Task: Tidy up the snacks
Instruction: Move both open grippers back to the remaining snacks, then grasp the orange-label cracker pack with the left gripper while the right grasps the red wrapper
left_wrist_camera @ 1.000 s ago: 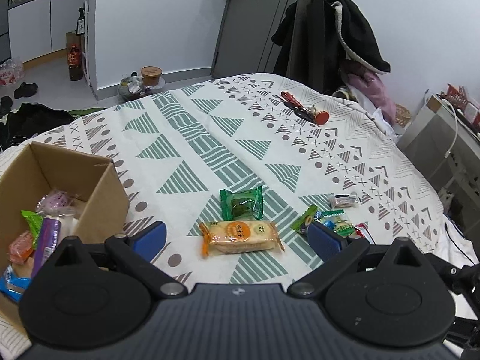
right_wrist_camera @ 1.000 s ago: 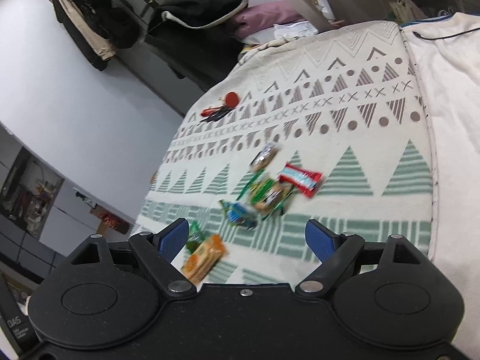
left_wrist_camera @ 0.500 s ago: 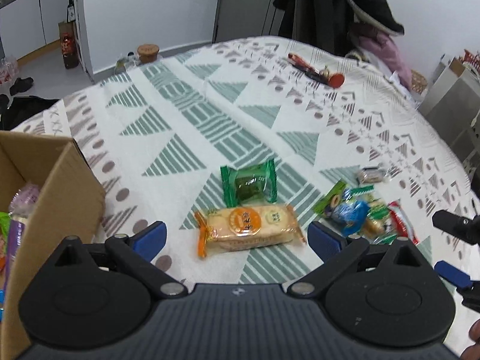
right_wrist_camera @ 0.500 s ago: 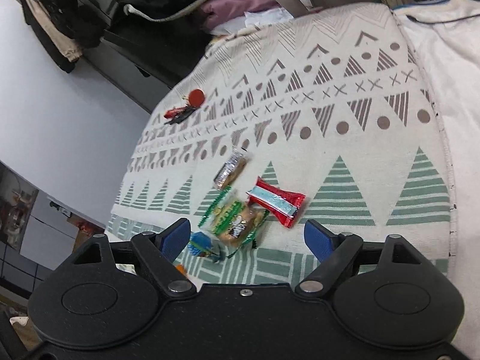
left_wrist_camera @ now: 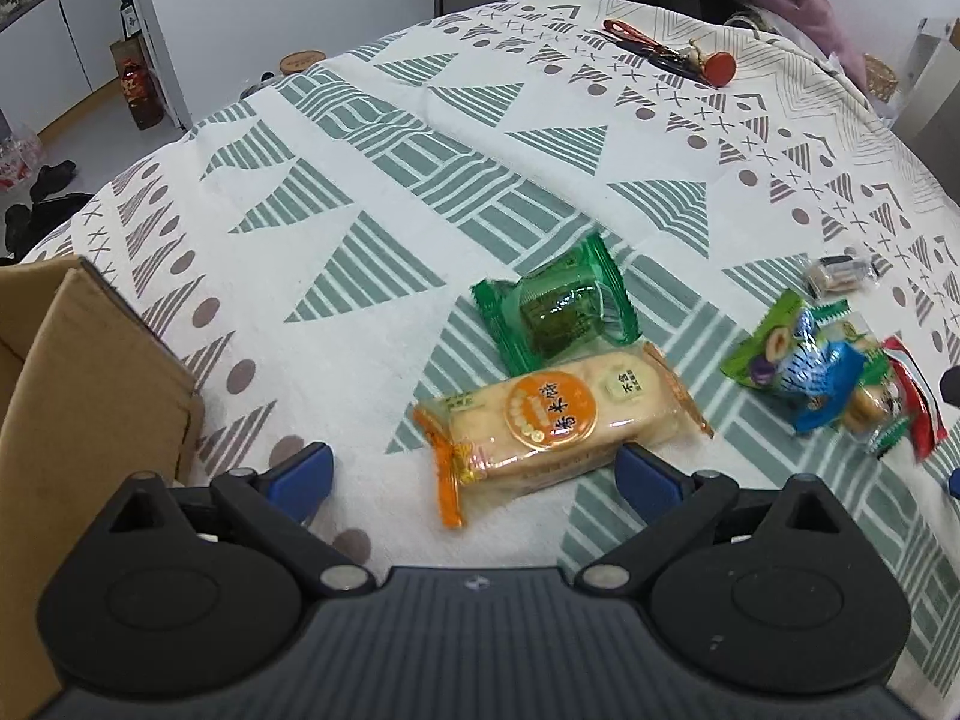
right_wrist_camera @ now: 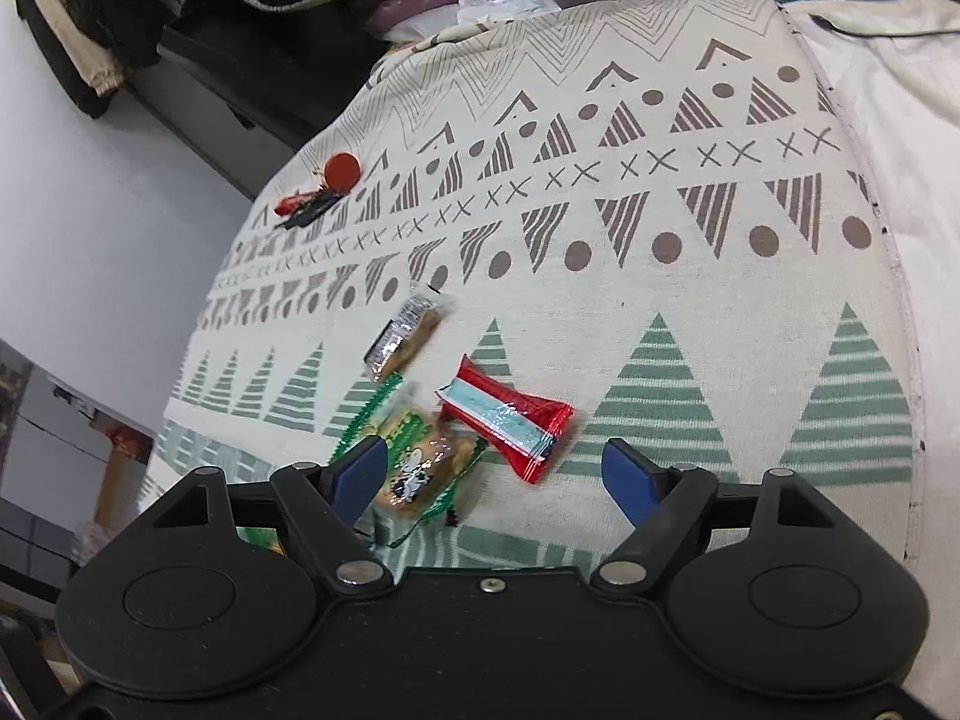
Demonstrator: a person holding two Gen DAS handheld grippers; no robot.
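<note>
Both tools had closed in on the scattered snacks.
Left tool [left_wrist_camera: 474, 471], unclenched, framed the rice cracker pack [left_wrist_camera: 555, 420]; I judged gripping came next, right tool [right_wrist_camera: 495, 471] also unclenched.

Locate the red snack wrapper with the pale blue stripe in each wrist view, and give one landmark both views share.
Left wrist view: the red snack wrapper lies at the far right edge, at the right end of the snack cluster, partly blurred.
Right wrist view: it lies at centre, just ahead of the open right gripper, beside the green cartoon snack pack.
Shared landmark: the red round disc with dark items at the cloth's far side.
</note>
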